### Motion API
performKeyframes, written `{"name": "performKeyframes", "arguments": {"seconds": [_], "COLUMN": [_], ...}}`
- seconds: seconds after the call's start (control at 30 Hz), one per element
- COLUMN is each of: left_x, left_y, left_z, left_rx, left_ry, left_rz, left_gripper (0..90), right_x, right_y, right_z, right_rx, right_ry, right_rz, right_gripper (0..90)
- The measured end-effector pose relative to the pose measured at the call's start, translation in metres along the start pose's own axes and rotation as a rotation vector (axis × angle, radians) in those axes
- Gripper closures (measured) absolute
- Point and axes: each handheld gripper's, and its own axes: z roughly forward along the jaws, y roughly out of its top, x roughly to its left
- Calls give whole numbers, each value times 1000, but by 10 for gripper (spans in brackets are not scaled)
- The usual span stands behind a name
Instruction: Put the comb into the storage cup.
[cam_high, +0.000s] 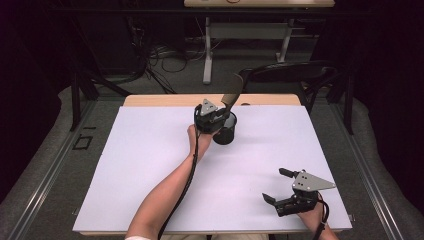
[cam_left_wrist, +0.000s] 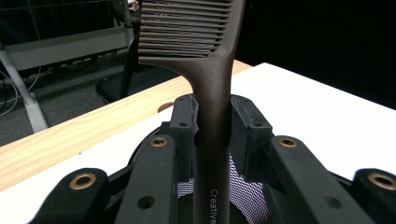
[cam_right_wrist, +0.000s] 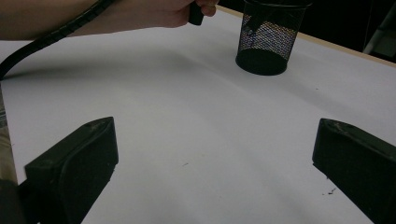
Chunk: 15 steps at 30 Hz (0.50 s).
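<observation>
- High view: white table top (cam_high: 150, 165) stretching wide, wooden edge (cam_high: 165, 100) along the far side, dark chair (cam_high: 290, 75) just beyond it.
- Left gripper (cam_high: 218, 114) up at the far middle of the table, held over a black mesh cup (cam_high: 226, 131), grey three-cornered plate on top, cable trailing back along the forearm.
- Pinching a dark brown comb (cam_high: 231, 95) by the handle, jaws pressed against it from both sides; toothed end rising up and away past the table's far edge, tilted.
- Left gripper view: comb handle (cam_left_wrist: 212, 121) standing straight up between the two black jaws, teeth at the top of the picture, pale lettering low on the handle, cut off at the bottom edge.
- Mesh of the cup (cam_left_wrist: 247, 196) glimpsed below and behind the handle; whether the handle's lower end reaches inside the cup cannot be told.
- Right gripper (cam_high: 280, 186) low at the near right of the table, well apart from the cup, jaws spread wide with nothing between them.
- Right gripper view: two black jaws wide apart over bare white surface, mesh cup (cam_right_wrist: 268, 39) upright farther off, the other hand (cam_right_wrist: 154, 11) and its cable (cam_right_wrist: 51, 35) at the top left.
- A few small dark specks (cam_right_wrist: 329, 191) on the white surface near the right jaw.
</observation>
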Motion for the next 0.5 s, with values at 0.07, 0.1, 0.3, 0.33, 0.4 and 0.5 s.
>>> {"name": "performKeyframes", "arguments": {"seconds": [0.07,0.1,0.3,0.33,0.4,0.5], "left_x": [0,0,0,0,0,-1], "left_y": [-1,-1,0,0,0,-2], "left_z": [0,-1,-2,-2,-2,-1], "left_rx": [1,3,3,4,7,18], "left_ry": [2,3,4,4,3,9], "left_rz": [-1,1,4,6,6,4], "left_gripper": [724,724,724,724,724,724], "right_x": [0,1,1,1,1,1], "right_y": [0,0,0,0,0,0], "right_z": [0,0,1,1,0,0], "right_rx": [-3,-4,-3,-3,-3,-4], "right_ry": [-4,-5,-2,-4,-5,-6], "right_rz": [0,0,-1,-2,-2,-1], "right_gripper": [0,0,0,0,0,0]}}
